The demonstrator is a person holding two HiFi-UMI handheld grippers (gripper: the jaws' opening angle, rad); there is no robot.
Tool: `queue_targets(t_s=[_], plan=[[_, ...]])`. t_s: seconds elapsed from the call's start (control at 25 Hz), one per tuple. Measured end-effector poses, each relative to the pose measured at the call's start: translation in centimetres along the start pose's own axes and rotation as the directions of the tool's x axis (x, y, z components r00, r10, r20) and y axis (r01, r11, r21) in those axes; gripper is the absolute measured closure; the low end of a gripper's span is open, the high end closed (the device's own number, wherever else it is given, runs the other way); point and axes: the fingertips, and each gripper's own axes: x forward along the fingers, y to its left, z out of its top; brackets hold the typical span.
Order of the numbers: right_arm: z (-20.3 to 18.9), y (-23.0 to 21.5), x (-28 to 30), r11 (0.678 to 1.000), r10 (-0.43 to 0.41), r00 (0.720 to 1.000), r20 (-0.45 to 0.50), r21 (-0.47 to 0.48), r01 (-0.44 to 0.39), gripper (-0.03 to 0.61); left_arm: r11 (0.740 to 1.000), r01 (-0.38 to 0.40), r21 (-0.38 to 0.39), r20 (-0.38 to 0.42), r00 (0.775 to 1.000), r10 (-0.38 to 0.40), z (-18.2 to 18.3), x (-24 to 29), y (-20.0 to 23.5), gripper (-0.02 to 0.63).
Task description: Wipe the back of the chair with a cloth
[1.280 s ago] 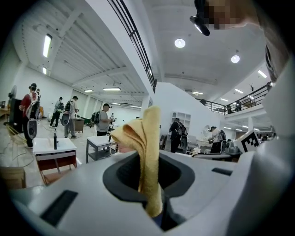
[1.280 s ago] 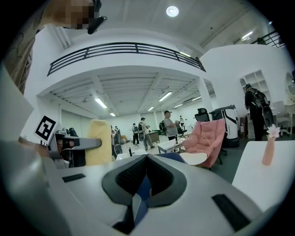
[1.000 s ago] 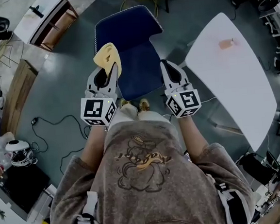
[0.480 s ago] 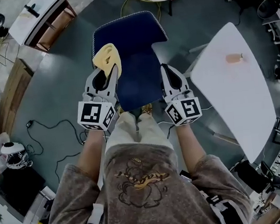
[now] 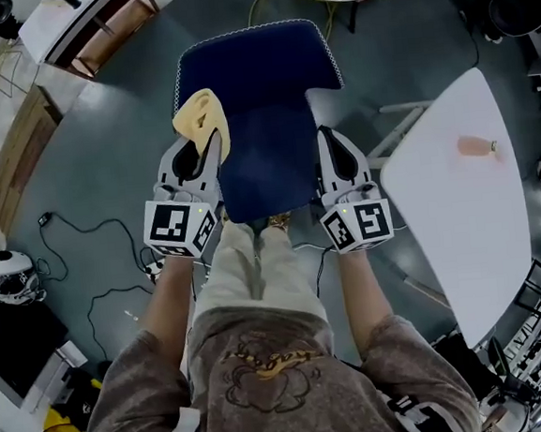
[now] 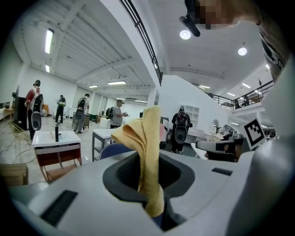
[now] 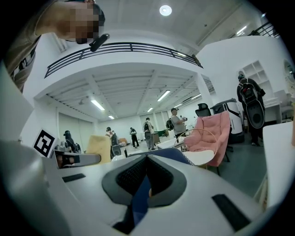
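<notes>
Head view: left gripper [image 5: 200, 143] clamped on mustard-yellow folded cloth [image 5: 202, 118], cloth standing up over left edge of dark blue upholstered chair [image 5: 259, 89]. Right gripper [image 5: 333, 144] just beside chair's right edge. White oval table [image 5: 469, 231] at right.

Left gripper view: jaws pinched on cloth [image 6: 147, 156] – free end flops left.

Right gripper view: jaws drawn together, thin blue sliver in slit – nothing gripped that I can make out. Chair [image 7: 173, 153] just ahead.

left gripper [image 5: 209, 142], right gripper [image 5: 326, 138]: grey-white shells, black-white marker cubes [image 5: 179, 228] | T-shirt [image 5: 271, 380]: brown, cartoon print | trousers [image 5: 247, 269]: beige
</notes>
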Motion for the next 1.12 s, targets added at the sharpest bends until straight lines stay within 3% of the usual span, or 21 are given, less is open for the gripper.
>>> queue_targets(t_s=[0.2, 0.64, 0.96, 1.12], plan=[[-0.9, -0.4, 0.5, 1.0, 0.018, 1.0, -0.015, 0.001, -0.018, 0.554, 0.999, -0.05, -0.007, -0.003, 0.999, 0.05, -1.3, 1.1, 1.2, 0.555], [-3.0, -1.4, 0.6, 1.0, 0.025, 0.998, -0.058, 0.007, -0.025, 0.553, 0.977, -0.21, 0.021, -0.012, 0.978, 0.21, -3.6, 3.0, 8.5, 0.555], [-3.9, -1.8, 1.1, 1.0, 0.024, 0.997, -0.073, 0.01, -0.024, 0.554, 0.956, -0.288, 0.058, -0.016, 0.957, 0.29, -4.7, 5.6, 12.6, 0.555], [-4.1, -2.0, 1.4, 1.0, 0.023, 0.997, -0.079, 0.016, -0.022, 0.554, 0.955, -0.292, 0.061, -0.037, 0.955, 0.294, -5.1, 6.7, 13.7, 0.555]])
